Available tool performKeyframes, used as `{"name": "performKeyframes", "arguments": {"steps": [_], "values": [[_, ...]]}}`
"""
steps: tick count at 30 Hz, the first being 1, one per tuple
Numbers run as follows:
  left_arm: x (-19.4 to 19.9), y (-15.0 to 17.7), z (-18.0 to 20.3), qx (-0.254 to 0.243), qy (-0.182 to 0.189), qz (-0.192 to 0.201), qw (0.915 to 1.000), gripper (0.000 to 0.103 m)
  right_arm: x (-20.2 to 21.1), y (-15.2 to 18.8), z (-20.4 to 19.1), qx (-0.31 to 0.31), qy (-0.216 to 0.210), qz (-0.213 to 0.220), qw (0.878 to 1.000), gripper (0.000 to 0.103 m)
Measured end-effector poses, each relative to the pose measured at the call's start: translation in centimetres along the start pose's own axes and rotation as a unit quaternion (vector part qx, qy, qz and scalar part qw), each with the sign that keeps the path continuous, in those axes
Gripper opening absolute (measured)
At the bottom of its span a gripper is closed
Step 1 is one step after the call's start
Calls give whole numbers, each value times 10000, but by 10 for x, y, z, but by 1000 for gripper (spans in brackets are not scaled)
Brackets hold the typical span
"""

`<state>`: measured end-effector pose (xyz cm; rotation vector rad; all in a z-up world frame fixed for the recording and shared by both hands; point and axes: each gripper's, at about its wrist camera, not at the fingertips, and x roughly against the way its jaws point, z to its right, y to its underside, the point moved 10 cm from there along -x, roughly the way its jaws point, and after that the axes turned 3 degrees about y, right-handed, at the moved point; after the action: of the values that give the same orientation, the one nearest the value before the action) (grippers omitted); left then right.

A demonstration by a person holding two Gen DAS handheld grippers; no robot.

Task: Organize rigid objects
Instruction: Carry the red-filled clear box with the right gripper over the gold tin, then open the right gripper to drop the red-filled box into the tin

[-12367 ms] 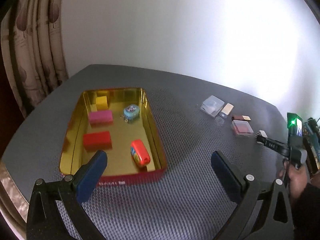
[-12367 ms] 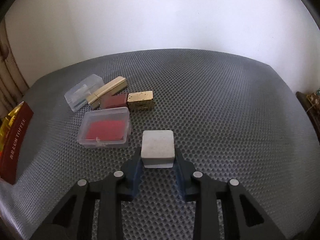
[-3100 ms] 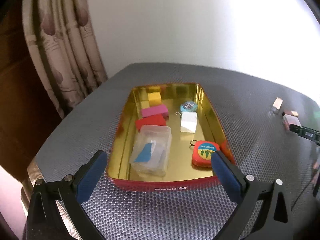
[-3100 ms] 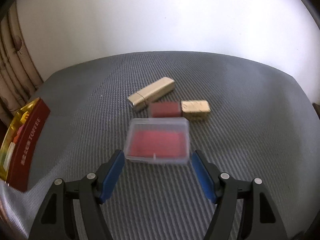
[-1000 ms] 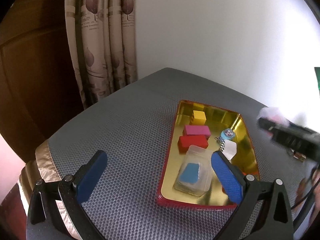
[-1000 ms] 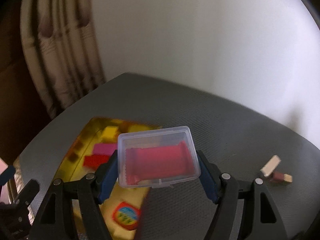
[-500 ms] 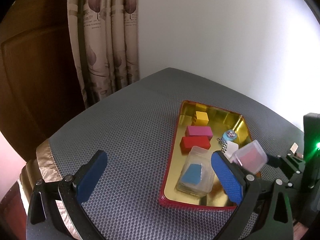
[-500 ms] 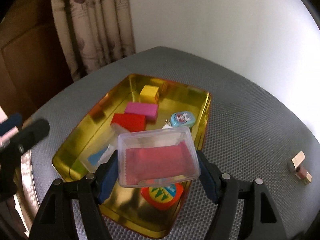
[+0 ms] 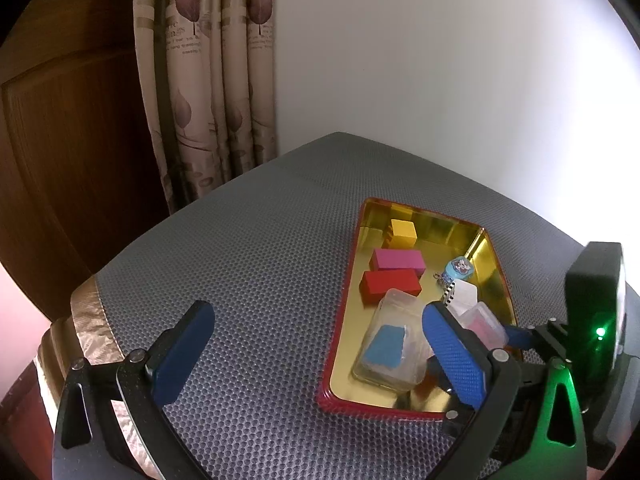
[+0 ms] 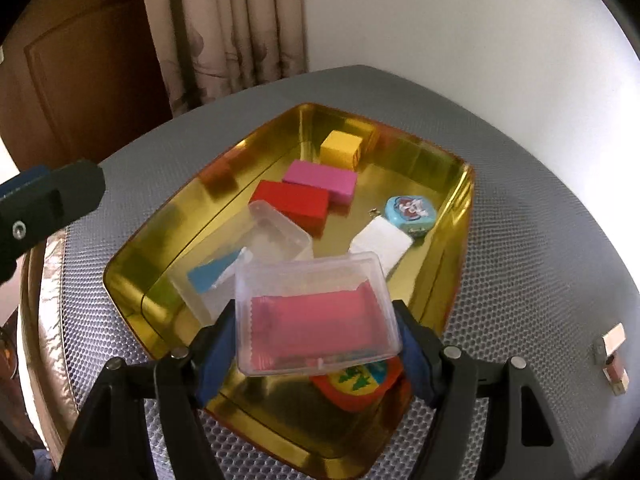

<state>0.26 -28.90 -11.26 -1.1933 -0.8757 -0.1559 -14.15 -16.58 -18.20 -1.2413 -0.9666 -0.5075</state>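
My right gripper (image 10: 316,340) is shut on a clear plastic box with a red insert (image 10: 316,320), its pads pressing on the box's two short sides. It hangs low over the near end of the gold tin (image 10: 132,264), above a red and yellow tag (image 10: 356,384). Inside the tin lie a yellow block (image 10: 340,148), a pink block (image 10: 320,180), a red block (image 10: 292,202), a clear box with a blue insert (image 10: 224,276), a white block (image 10: 382,246) and a blue charm (image 10: 410,210). My left gripper (image 9: 320,340) stands open and empty over the mat, left of the tin (image 9: 400,402). The held box (image 9: 482,322) shows beside its right finger.
Two small pieces, a gold one (image 10: 612,344) and a brown one (image 10: 614,370), lie on the grey mat right of the tin. A curtain (image 9: 208,80) and a wooden door (image 9: 60,140) stand behind the table's far left edge. Bare mat spreads left of the tin.
My right gripper has carried the red-insert box down and over the tin's near end, rolling a little. The left gripper has stayed still and open.
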Motion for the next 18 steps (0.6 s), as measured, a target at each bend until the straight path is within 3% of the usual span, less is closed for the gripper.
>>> {"name": "performKeyframes", "arguments": {"steps": [6,10,15,18], "values": [[0,0,1,-4,9,18,10000,103,-3,1,1,213,130,-48,9997,74],[0,-1,0,36,-1,40,10000,103,11,1,6,99,118,184,9997,74],[2,-4,-1,107,63,132,9998,103,50,3,26,-335,-2,704,9970,76],[1,-2,3,54,85,90,9999,103,58,6,47,-722,27,768,9944,77]]}}
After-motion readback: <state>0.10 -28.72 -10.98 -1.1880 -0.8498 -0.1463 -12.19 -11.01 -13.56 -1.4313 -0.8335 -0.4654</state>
